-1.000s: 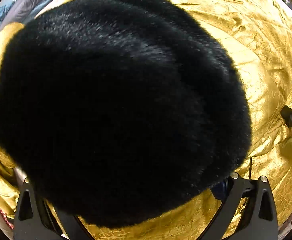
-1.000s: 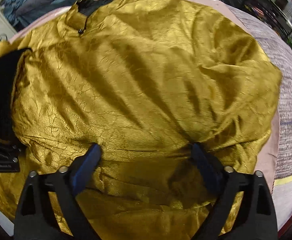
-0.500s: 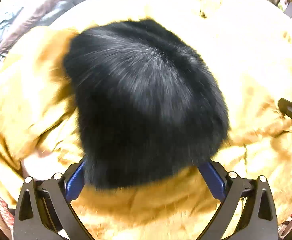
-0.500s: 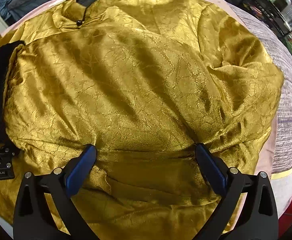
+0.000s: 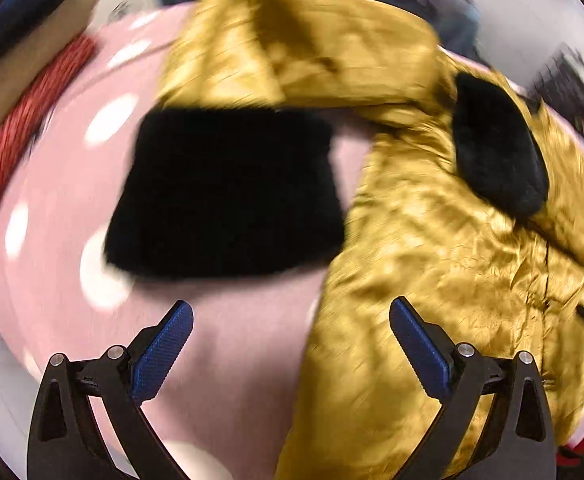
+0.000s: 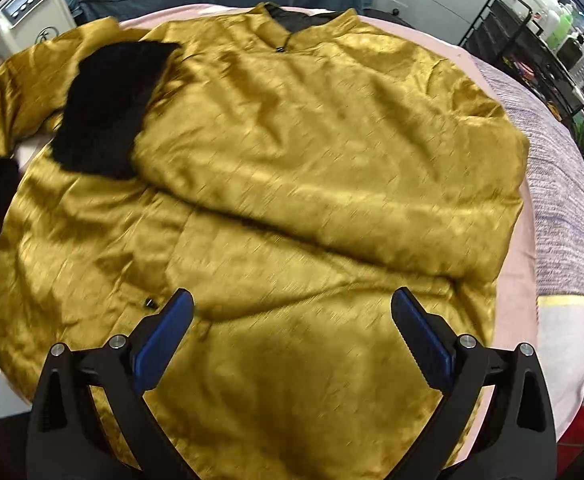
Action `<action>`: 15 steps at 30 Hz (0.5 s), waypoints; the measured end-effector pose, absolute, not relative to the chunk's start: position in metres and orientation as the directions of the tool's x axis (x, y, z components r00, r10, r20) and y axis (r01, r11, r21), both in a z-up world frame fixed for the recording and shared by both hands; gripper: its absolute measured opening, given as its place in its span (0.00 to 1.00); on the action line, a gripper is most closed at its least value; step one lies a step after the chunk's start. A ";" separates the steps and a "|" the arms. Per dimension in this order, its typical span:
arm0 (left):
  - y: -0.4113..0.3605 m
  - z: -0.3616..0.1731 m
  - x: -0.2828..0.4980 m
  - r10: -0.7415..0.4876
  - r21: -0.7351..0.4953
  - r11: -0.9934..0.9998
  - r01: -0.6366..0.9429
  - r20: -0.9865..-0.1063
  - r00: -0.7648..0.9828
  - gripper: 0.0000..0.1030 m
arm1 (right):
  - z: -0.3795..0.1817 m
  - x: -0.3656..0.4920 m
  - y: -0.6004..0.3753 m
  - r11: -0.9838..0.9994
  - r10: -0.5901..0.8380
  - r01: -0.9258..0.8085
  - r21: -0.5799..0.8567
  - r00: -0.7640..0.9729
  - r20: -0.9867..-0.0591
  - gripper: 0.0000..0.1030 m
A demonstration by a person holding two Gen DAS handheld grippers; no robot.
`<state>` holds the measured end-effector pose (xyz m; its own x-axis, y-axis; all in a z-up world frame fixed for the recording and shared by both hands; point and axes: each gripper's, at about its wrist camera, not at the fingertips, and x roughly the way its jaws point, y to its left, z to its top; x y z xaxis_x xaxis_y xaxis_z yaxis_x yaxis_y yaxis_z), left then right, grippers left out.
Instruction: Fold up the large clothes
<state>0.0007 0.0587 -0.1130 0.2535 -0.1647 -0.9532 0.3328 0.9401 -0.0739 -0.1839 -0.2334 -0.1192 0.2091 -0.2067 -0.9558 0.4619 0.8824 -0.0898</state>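
Left gripper (image 5: 290,330) pulled back off fur, now fingers spread, empty over pink sheet (image 5: 228,360). Right gripper (image 6: 292,320) lifted too, fingers released above gold jacket (image 6: 332,152). Beyond: black fur cuff (image 5: 228,192) on sheet, second cuff (image 6: 108,108) folded across jacket's chest.

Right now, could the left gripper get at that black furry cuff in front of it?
Probably yes. The left gripper is open, and the cuff lies uncovered on the pink cover just ahead, with nothing between them.
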 end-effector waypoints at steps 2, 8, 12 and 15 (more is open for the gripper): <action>0.071 -0.113 0.003 -0.205 -0.136 0.952 0.274 -0.949 0.240 0.93 | -0.121 -0.184 -0.225 0.892 -0.195 0.444 -0.087 0.205 -0.959 0.95; 0.094 -0.104 0.019 -0.321 -0.271 0.940 0.208 -0.910 0.262 0.89 | -0.123 -0.181 -0.209 0.903 -0.177 0.422 -0.080 0.197 -0.964 0.95; 0.086 -0.112 0.038 -0.339 -0.305 0.938 0.165 -0.905 0.255 0.69 | -0.118 -0.181 -0.203 0.909 -0.186 0.408 -0.089 0.206 -0.961 0.95; 0.078 -0.122 0.057 -0.284 -0.250 0.955 0.158 -0.925 0.252 0.40 | -0.115 -0.183 -0.203 0.906 -0.205 0.410 -0.105 0.207 -0.957 0.95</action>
<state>0.0572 0.0784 -0.1221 0.2516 -0.2838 -0.9253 0.1585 0.9552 -0.2499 -0.1834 -0.2028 -0.1153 0.2075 -0.2050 -0.9565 0.4103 0.9059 -0.1051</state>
